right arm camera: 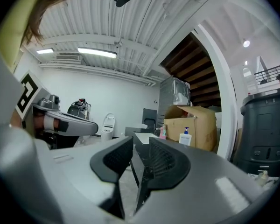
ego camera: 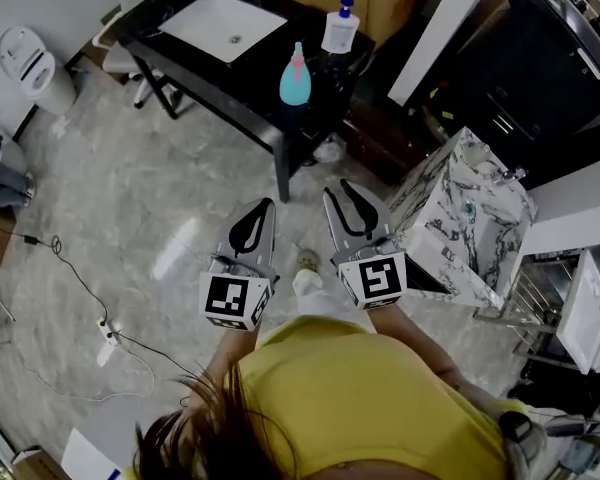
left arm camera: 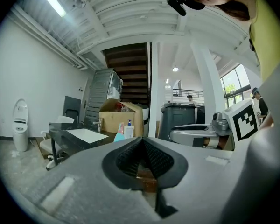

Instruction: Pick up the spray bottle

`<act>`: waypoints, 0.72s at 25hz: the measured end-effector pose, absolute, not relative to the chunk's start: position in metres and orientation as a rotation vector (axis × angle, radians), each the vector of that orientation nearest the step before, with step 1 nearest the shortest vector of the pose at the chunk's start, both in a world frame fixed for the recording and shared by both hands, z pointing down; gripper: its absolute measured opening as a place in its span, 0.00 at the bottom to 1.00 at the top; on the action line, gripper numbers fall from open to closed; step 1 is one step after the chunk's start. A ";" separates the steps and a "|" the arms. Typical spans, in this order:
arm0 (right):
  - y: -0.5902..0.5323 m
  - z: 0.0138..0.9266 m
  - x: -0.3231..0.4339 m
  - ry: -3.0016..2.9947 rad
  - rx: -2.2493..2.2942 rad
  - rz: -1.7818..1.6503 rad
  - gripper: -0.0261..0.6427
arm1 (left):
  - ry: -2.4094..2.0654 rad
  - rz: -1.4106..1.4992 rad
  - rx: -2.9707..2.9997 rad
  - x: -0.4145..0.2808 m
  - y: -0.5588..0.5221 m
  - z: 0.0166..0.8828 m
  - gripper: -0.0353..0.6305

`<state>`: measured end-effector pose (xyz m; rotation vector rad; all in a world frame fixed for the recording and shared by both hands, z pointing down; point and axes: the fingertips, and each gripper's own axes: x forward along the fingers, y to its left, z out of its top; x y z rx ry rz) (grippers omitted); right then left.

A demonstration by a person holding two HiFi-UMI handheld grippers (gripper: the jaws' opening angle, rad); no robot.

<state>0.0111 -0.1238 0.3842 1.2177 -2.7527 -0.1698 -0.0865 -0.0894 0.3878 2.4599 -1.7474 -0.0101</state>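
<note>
Left claw [ego camera: 264, 204] is hovering, jaws together, empty; right claw [ego camera: 336, 188] is hovering, jaws slightly apart, empty. Bottle [ego camera: 296, 76] is standing upright on table [ego camera: 270, 58], well apart from both.

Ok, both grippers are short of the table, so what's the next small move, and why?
Probably carry the right gripper forward toward the spray bottle: it stands upright at the table's near edge, well ahead of the gripper, whose jaws are parted and empty.

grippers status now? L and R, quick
Left gripper: closed, empty.
Right gripper: slightly open, empty.
</note>
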 end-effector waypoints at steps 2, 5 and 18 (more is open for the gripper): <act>-0.149 0.385 0.007 -2.758 1.192 -0.153 0.20 | -1.762 -0.007 2.444 -0.090 -0.112 0.386 0.05; -0.183 0.390 0.001 -2.762 1.150 -0.146 0.20 | -1.783 -0.008 2.423 -0.095 -0.141 0.386 0.05; -0.266 0.404 -0.002 -2.799 1.056 -0.127 0.20 | -1.839 -0.001 2.370 -0.095 -0.220 0.391 0.05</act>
